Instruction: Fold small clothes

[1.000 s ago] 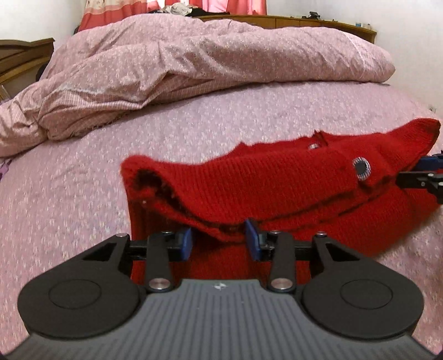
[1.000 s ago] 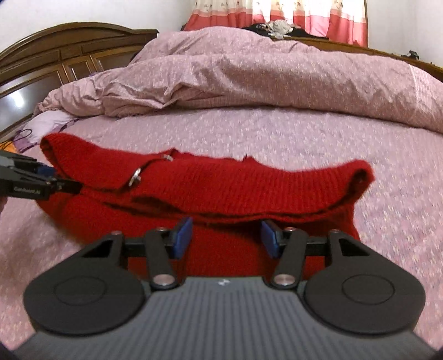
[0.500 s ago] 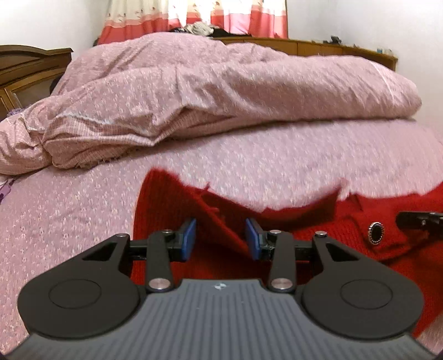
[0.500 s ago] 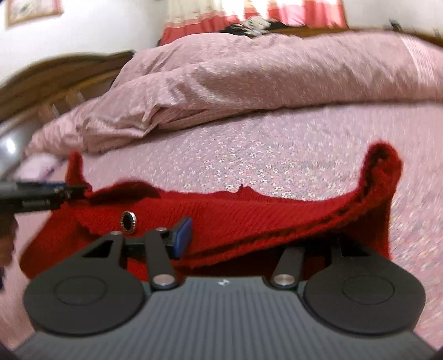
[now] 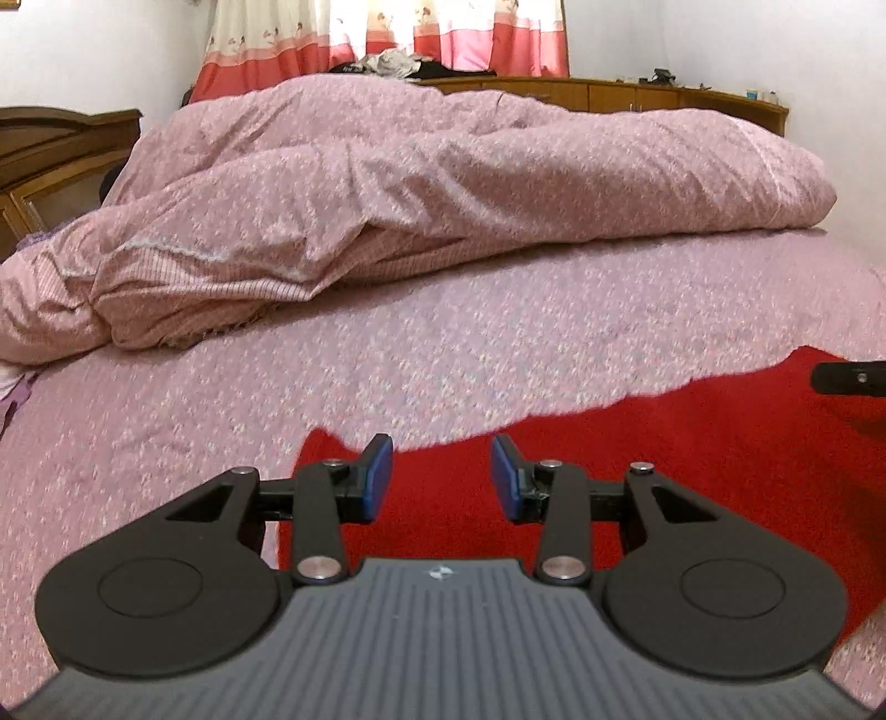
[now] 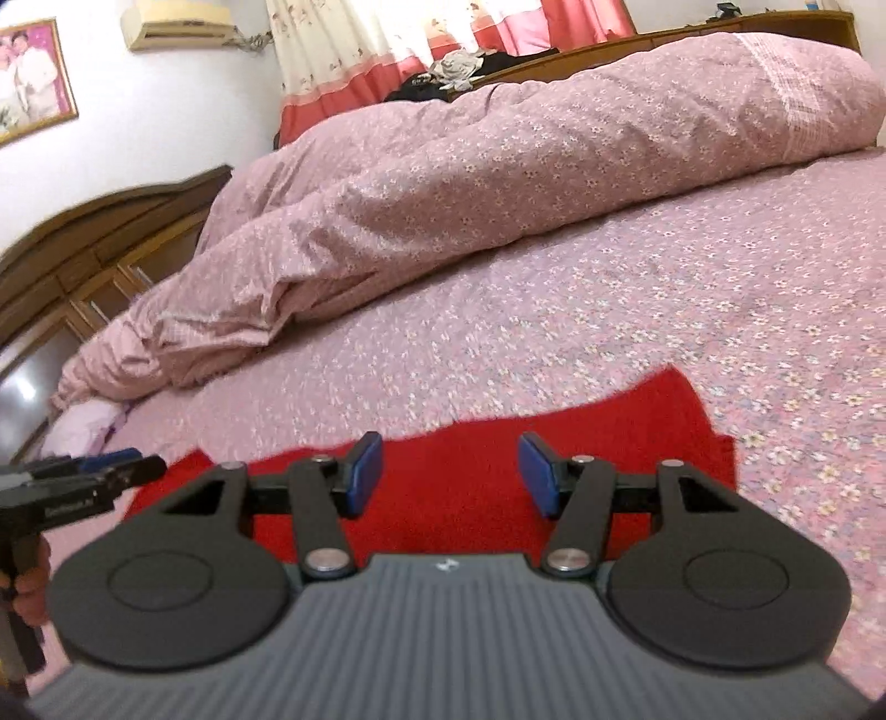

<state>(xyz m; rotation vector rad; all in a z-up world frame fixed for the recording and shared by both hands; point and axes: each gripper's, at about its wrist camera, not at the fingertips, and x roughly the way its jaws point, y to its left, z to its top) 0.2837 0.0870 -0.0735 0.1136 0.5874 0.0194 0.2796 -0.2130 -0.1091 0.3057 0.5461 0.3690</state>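
Note:
A small red knitted garment [image 5: 664, 443] lies flat on the pink flowered bed sheet [image 5: 387, 360], folded over with its far edge straight. My left gripper [image 5: 441, 473] is open and empty just above the garment's left part. In the right wrist view the same garment [image 6: 581, 443] lies under my right gripper [image 6: 451, 473], which is open and empty over its right part. The left gripper's tip [image 6: 111, 471] shows at the left edge of the right wrist view. The right gripper's tip [image 5: 847, 378] shows at the right edge of the left wrist view.
A rumpled pink duvet [image 5: 415, 210] is heaped across the far half of the bed. A dark wooden headboard [image 6: 111, 243] stands at the left. A wooden ledge [image 5: 637, 97] and curtains [image 5: 415, 33] are behind the bed.
Both grippers carried the garment's near edge up and over, then let go. The garment now lies flat and folded; both grippers are open above it.

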